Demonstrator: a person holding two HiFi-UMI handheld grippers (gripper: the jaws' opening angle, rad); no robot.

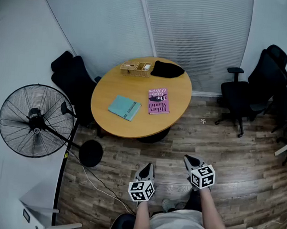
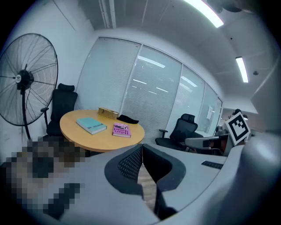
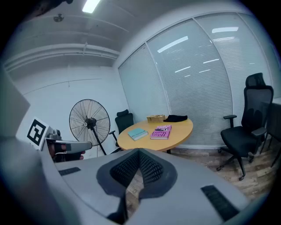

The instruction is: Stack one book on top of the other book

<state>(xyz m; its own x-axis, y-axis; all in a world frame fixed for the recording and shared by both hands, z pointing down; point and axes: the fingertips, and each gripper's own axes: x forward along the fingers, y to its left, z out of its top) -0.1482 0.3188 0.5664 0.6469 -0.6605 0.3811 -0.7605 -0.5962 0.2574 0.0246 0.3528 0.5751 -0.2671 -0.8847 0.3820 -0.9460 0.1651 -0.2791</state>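
A teal book (image 1: pixel 124 107) and a pink book (image 1: pixel 158 101) lie side by side, apart, on a round wooden table (image 1: pixel 132 128). Both show again in the left gripper view, teal book (image 2: pixel 91 125) and pink book (image 2: pixel 121 130), and in the right gripper view, teal book (image 3: pixel 137 133) and pink book (image 3: pixel 161 131). My left gripper (image 1: pixel 147 168) and right gripper (image 1: pixel 190 162) hang over the floor well short of the table. Both are shut with nothing between the jaws, as the left gripper (image 2: pixel 142 147) and right gripper (image 3: pixel 138 152) views show.
A wooden box (image 1: pixel 136 68) and a black cloth (image 1: pixel 168 69) sit at the table's far edge. A standing fan (image 1: pixel 32 120) is at the left with its round base (image 1: pixel 90 153) and a cable on the floor. Black office chairs (image 1: pixel 250 91) stand at right; another chair (image 1: pixel 72 80) is left of the table.
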